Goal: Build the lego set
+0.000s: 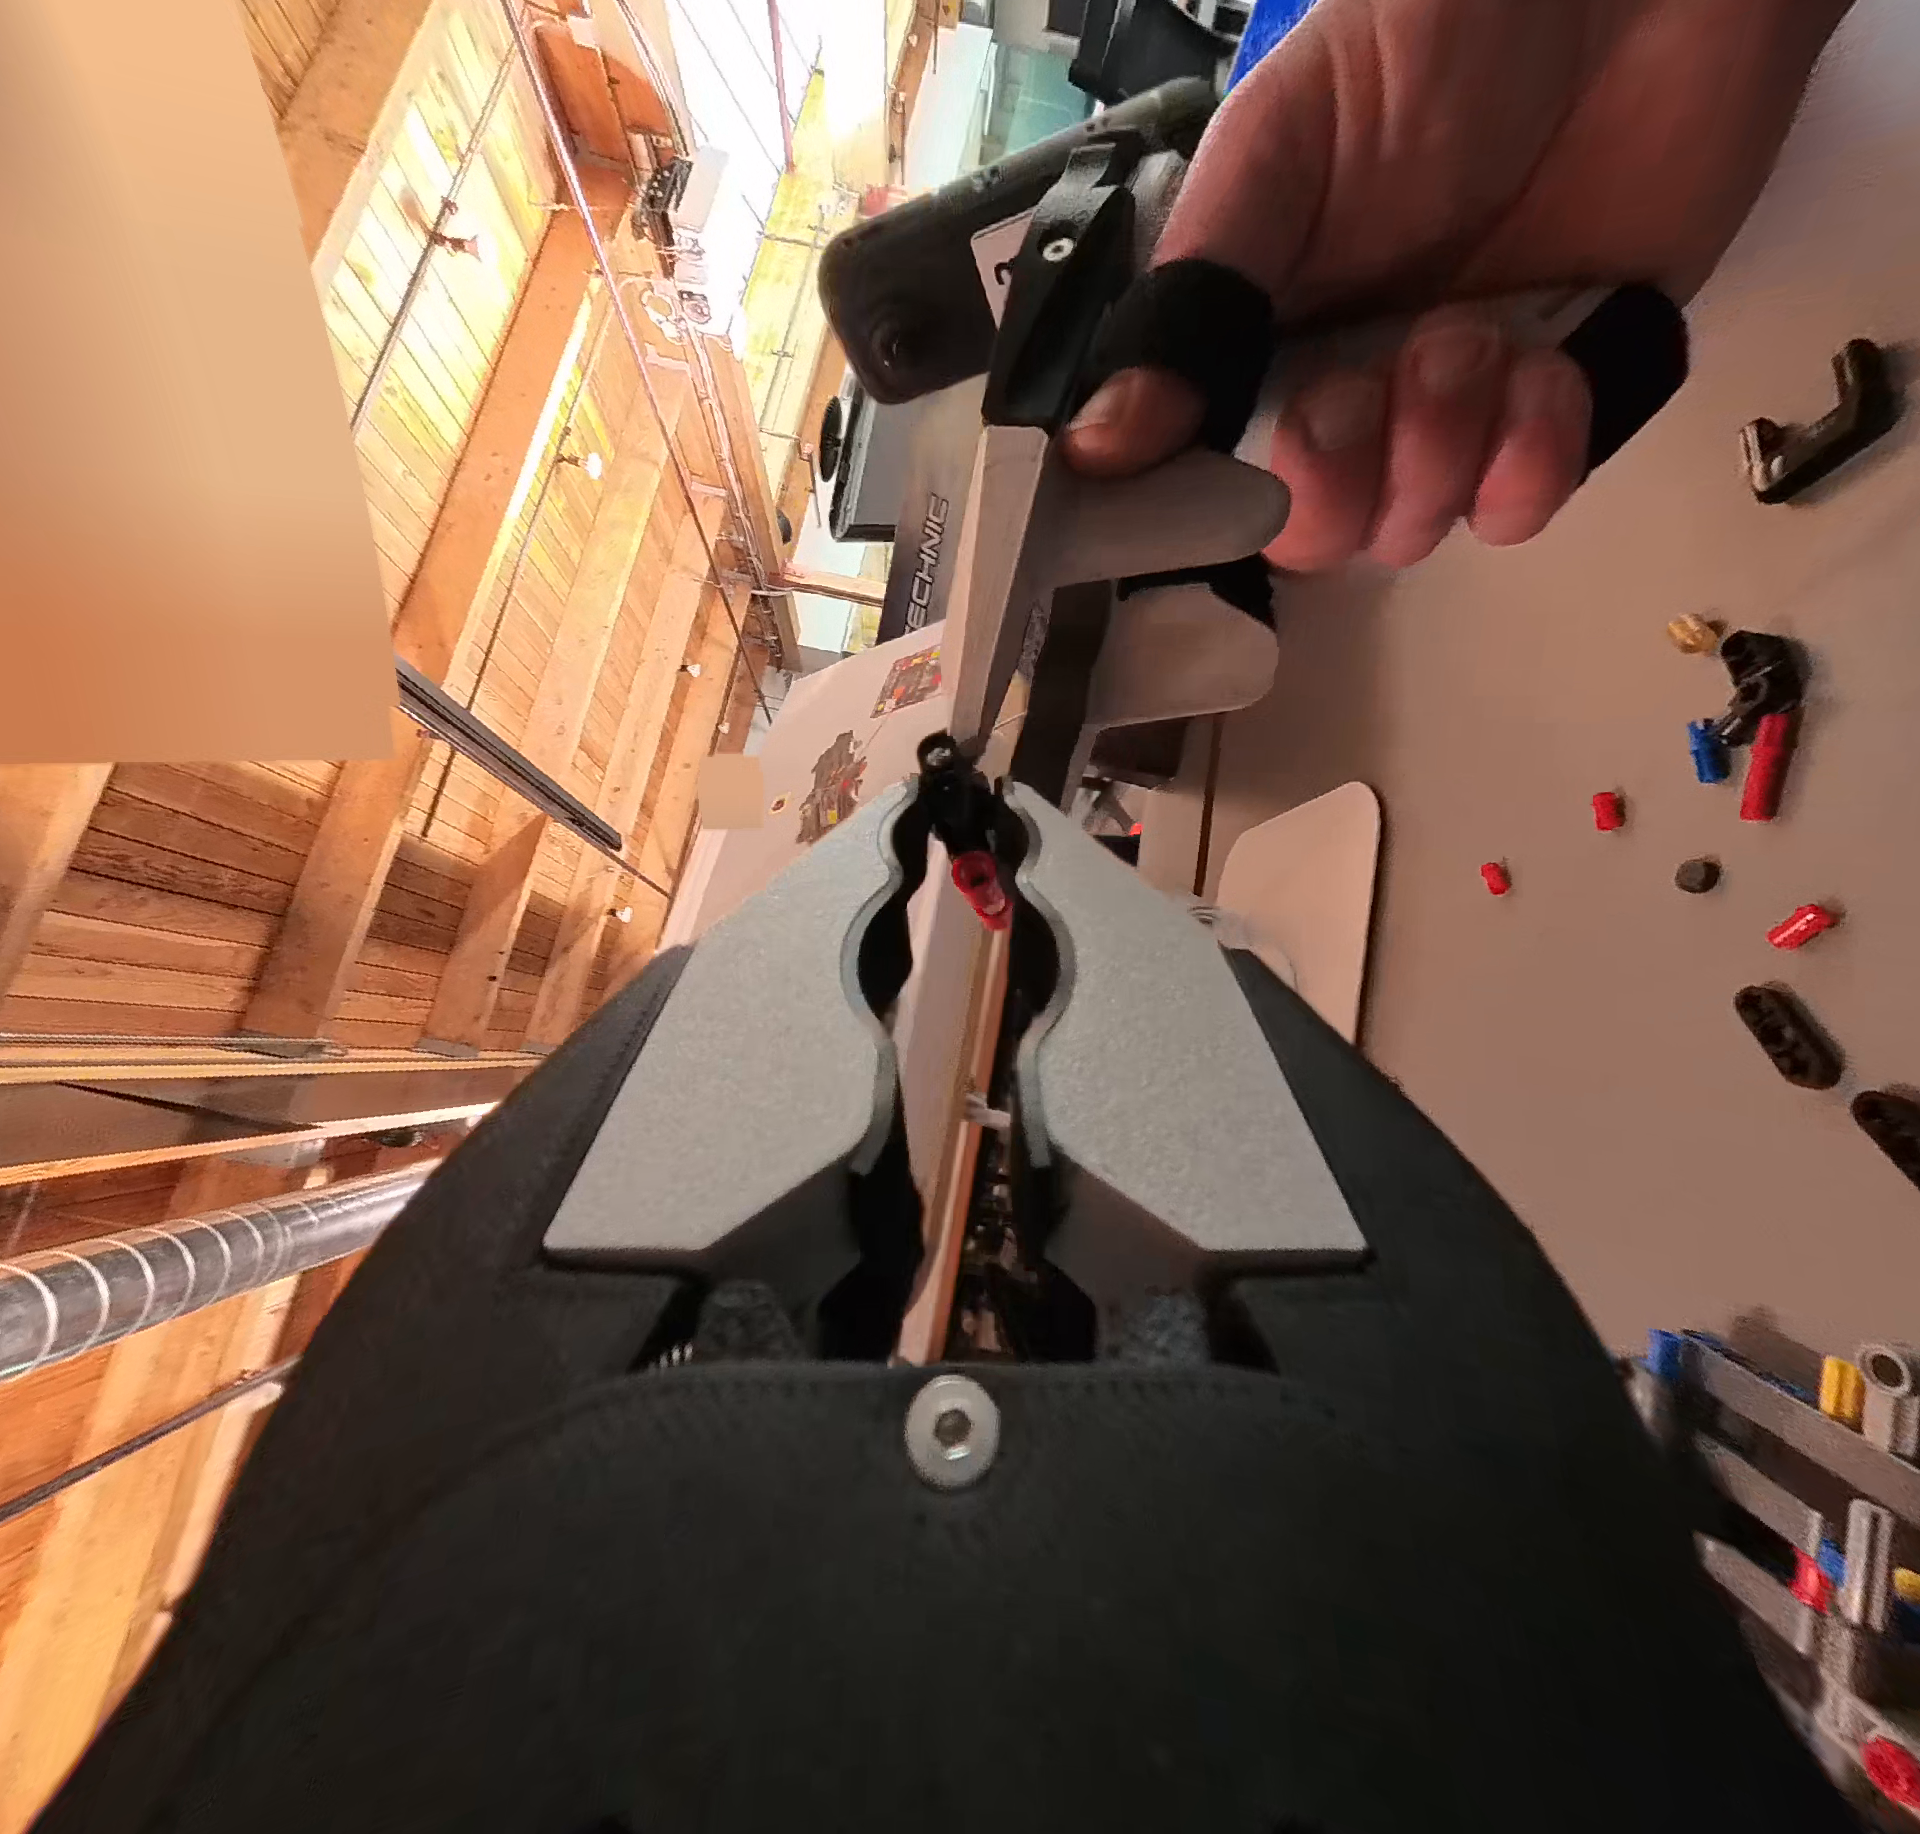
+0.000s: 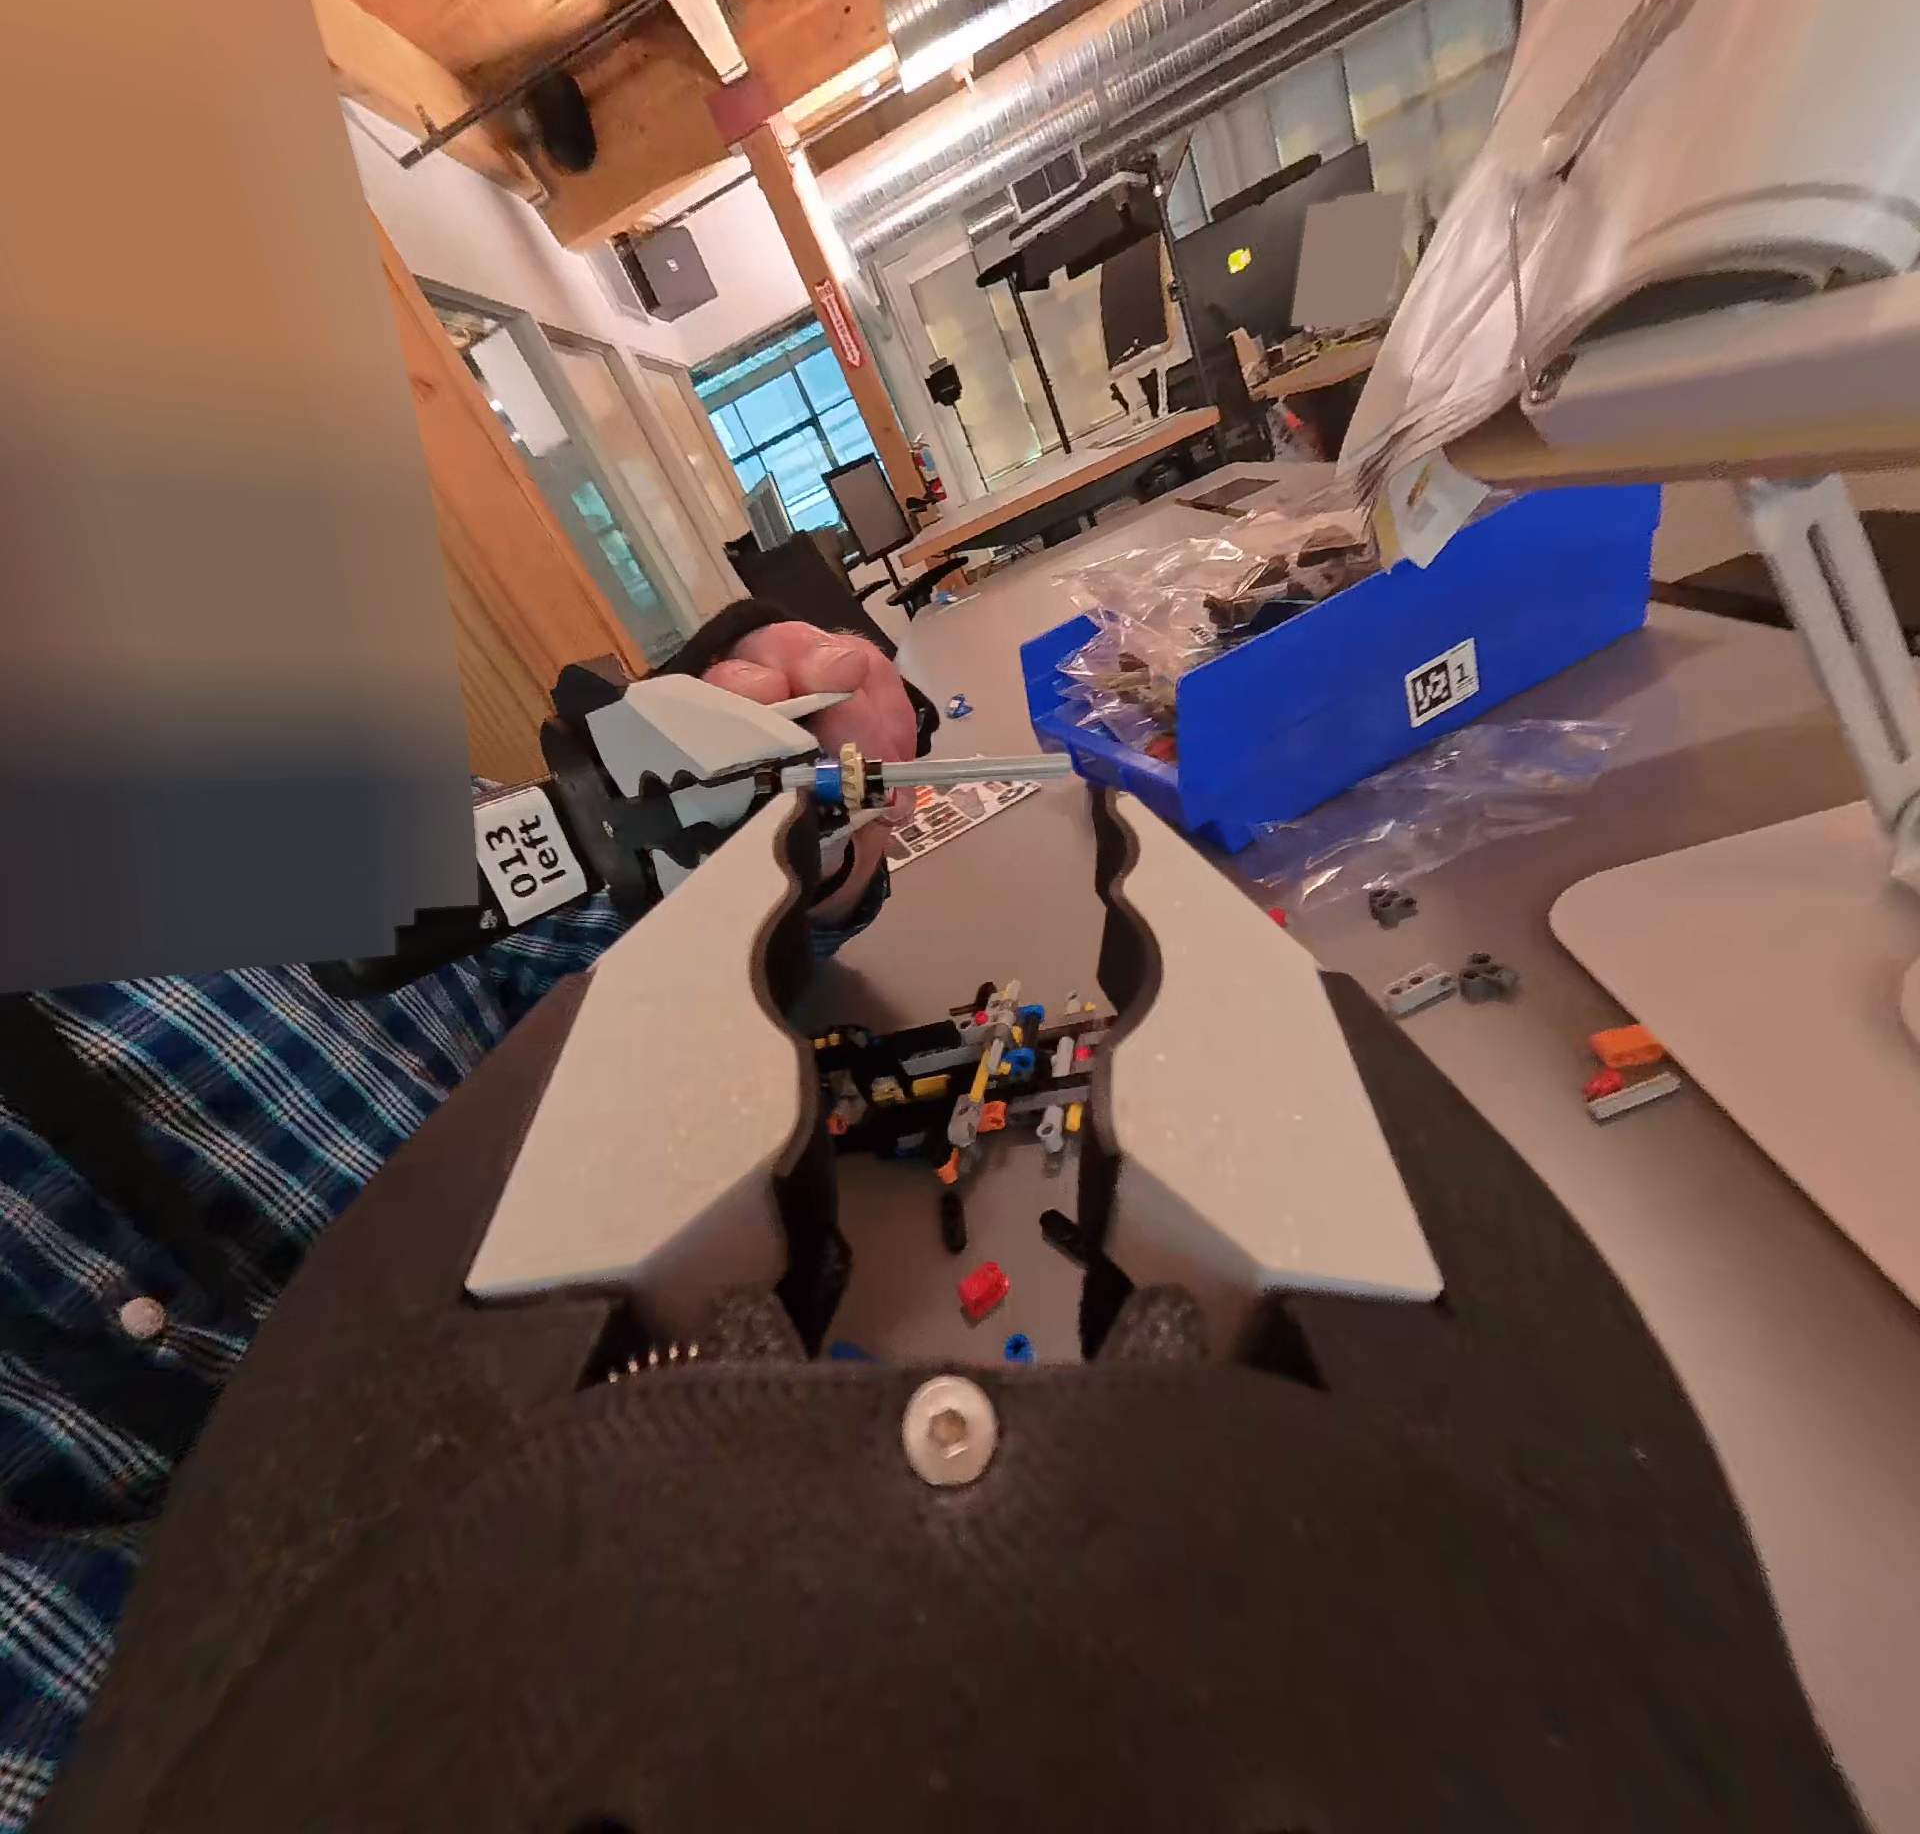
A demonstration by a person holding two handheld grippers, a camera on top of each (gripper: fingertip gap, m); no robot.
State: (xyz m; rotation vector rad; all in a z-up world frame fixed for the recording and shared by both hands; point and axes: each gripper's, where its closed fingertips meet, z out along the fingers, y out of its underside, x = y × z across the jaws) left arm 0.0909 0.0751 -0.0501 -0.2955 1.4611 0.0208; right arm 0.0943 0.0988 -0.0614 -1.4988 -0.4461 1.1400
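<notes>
- Here, at the far left of the right wrist view, the left tongs (image 2: 774, 782) are clenched on one end of a grey rod (image 2: 977, 768), held up in the air well above the table (image 2: 1558, 745).
- The rod points to the right and carries a blue collar (image 2: 827, 776) and a small tan gear (image 2: 854, 774) close to the clamping tips; the rest of it is bare.
- In the left wrist view the same tongs (image 1: 961, 808) look nearly shut on a dark piece with a red part; the view is end-on, so little more can be told.
- The right tongs (image 2: 940, 808) are released, with the jaws wide apart and nothing between them; the free end of the rod lies just above and between their tips.
- Below, seen through that gap, the half-built model (image 2: 966, 1067) rests on the table, with loose pieces near it.
- Further right stands a blue bin (image 2: 1351, 683) with plastic bags of parts.
- The step in hand appears to be building up the rod as a small sub-unit before it joins the model.
- The next move probably calls for the right tongs to close on the bare end or bring another piece, lined up squarely with the rod so that it slides on without bending the grip.
</notes>
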